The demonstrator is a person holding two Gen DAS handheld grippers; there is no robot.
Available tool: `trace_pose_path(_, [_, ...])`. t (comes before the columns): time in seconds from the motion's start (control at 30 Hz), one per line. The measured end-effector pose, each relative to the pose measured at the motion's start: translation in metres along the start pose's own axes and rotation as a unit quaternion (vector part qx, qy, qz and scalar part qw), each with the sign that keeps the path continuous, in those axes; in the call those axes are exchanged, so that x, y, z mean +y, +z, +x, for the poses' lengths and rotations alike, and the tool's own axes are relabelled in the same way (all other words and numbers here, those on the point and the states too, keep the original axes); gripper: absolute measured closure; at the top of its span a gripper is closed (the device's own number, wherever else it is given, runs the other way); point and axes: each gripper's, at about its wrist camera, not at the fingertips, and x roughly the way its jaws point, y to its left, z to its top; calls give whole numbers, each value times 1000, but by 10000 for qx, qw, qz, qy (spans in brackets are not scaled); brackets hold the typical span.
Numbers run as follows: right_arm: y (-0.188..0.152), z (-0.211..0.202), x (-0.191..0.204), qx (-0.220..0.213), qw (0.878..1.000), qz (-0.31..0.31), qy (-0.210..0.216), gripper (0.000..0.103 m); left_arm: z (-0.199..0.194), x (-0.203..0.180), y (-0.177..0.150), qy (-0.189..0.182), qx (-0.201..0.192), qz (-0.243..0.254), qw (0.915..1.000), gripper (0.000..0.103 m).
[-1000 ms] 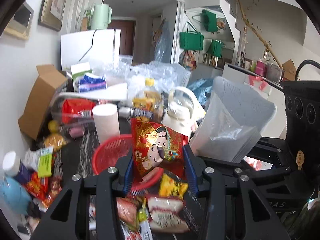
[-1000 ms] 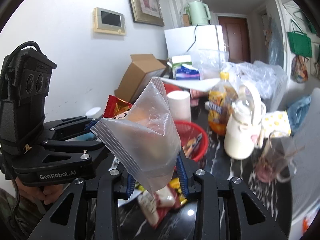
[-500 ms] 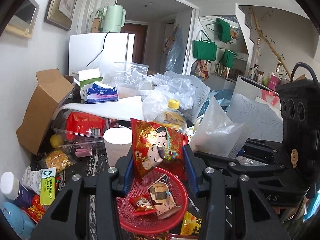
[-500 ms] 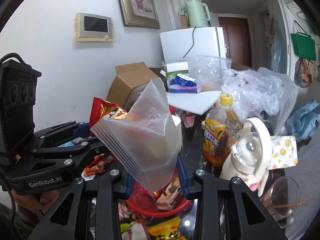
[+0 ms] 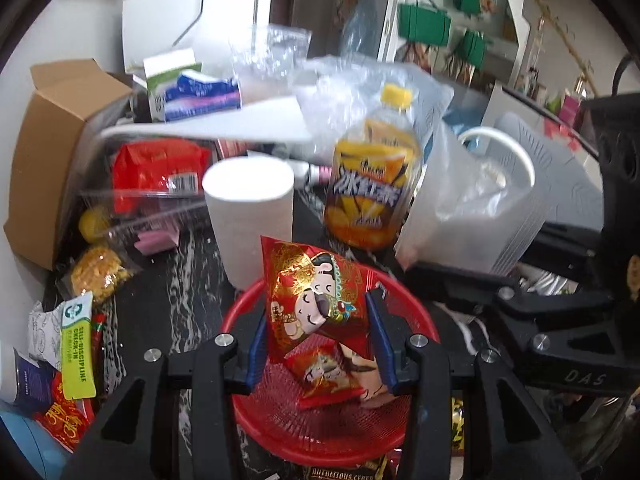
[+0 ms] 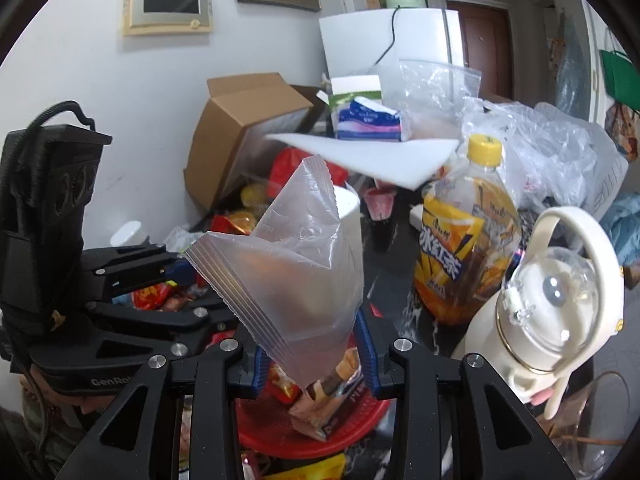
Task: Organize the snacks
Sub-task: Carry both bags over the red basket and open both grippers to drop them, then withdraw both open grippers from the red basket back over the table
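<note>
Clutter — bottle (image 5: 370,184), paper roll (image 5: 250,216) — behind red basket (image 5: 404,428); left fingers (image 5: 256,340) pinch snack packet (image 5: 316,304), right fingers (image 6: 366,344) pinch clear bags (image 6: 296,280).

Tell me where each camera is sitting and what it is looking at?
Left wrist: sits on the left gripper, looking along its fingers at the red snack packet it holds above the red basket; the right gripper shows at right.
Right wrist: sits on the right gripper, looking at its clear bag; the left gripper shows at left.
Both see the basket, the yellow-capped bottle and the paper roll.
</note>
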Motion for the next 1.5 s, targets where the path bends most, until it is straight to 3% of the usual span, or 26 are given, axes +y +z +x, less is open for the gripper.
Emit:
trace_pose_path(0.13, [-1,7,-7,135,9997,111,-143,67,11,-1,-5,-13,324,40,9995,60])
trace_pose_path(0.43, [-5,7,-6,197,9996,92,-164,67,20,0,-6,115,608,13,9981,58])
trace_pose_path(0.47, [-4,8,-5,198,9996,90,-168,67,23,2,-6,141,686,-51,9975,54])
trace_pose_path(0.53, [-4,8,-5,211,9996,119,-157,67,26,4,-6,218,770,-104,9967,28])
trace_pose_path(0.57, [-4,8,-6,218,9995,134,-160,67,25,5,-6,298,745,-111,9967,24])
trace_pose_path(0.7, [-4,8,-4,188,9995,98,-234,67,18,8,-4,330,643,-150,9973,24])
trace_pose_path(0.9, [-3,13,-3,191,9995,161,-177,66,12,11,-3,682,613,-110,9957,24])
trace_pose_path(1.03, [-3,11,-8,152,9991,217,-344,44,7,18,-1,598,524,-316,9963,24])
trace_pose_path(1.5, [-3,9,-2,227,9993,138,-264,43,-6,20,1,603,347,-368,9969,24])
